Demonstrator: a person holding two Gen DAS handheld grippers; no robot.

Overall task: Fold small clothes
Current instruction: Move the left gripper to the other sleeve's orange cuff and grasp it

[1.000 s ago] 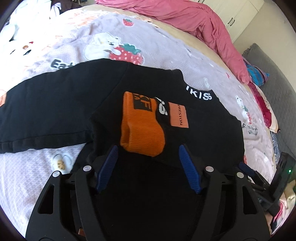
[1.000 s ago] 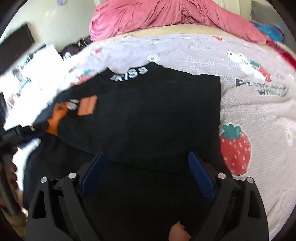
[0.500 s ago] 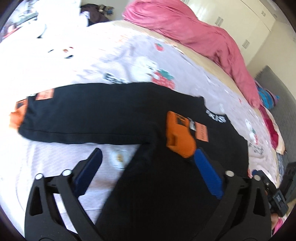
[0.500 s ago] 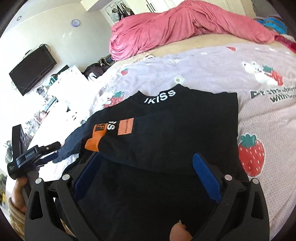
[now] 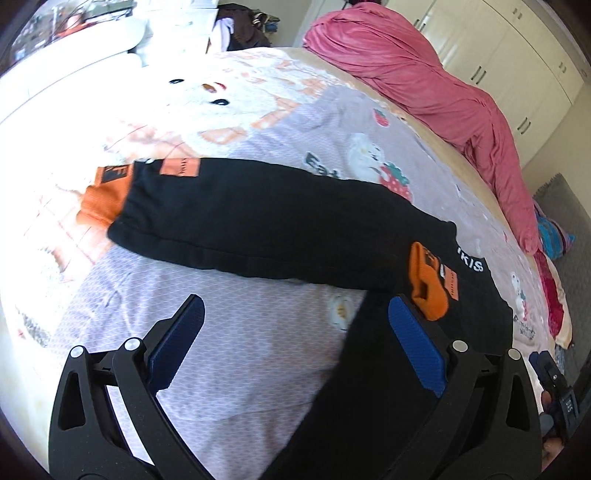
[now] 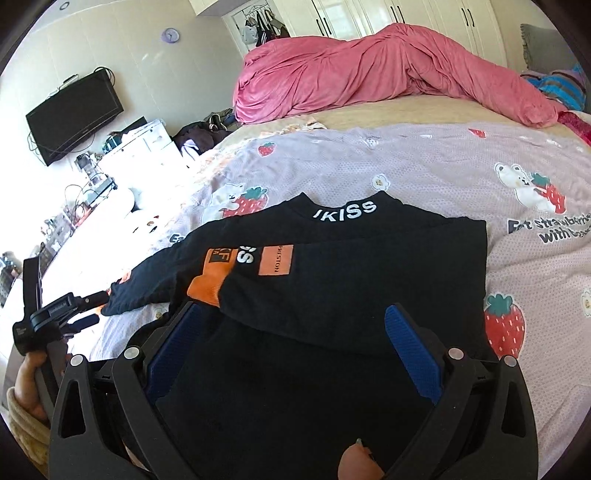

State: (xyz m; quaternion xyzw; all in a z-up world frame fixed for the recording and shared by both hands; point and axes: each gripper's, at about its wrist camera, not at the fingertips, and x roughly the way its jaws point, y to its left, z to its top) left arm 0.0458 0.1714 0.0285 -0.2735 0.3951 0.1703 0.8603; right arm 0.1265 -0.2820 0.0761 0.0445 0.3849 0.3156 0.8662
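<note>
The black sweater [image 6: 354,280] lies flat on the bed [image 6: 461,173], on a lilac sheet printed with bears and strawberries, its collar lettered "IKISS" [image 6: 345,211] pointing toward the far side. One sleeve is folded across the chest, its orange cuff [image 6: 211,281] and an orange patch [image 6: 276,260] lying on the black body. In the left wrist view the other sleeve [image 5: 266,225] stretches out sideways over the sheet, unfolded, ending in a second orange cuff [image 5: 105,197] at the far left. The left gripper [image 5: 293,336] hangs above the sheet just below that outstretched sleeve, jaws spread wide and holding nothing; its right finger sits at the sweater's edge, close to the folded cuff. The right gripper [image 6: 295,343] is poised over the lower body of the sweater, jaws likewise spread wide with no cloth between them; whether the fingertips touch the fabric cannot be told. A crumpled pink duvet [image 6: 388,70] is heaped along the far edge of the bed. Beyond it stand white wardrobe doors [image 6: 424,18]. A dark television [image 6: 74,114] is mounted on the wall at left.
</note>
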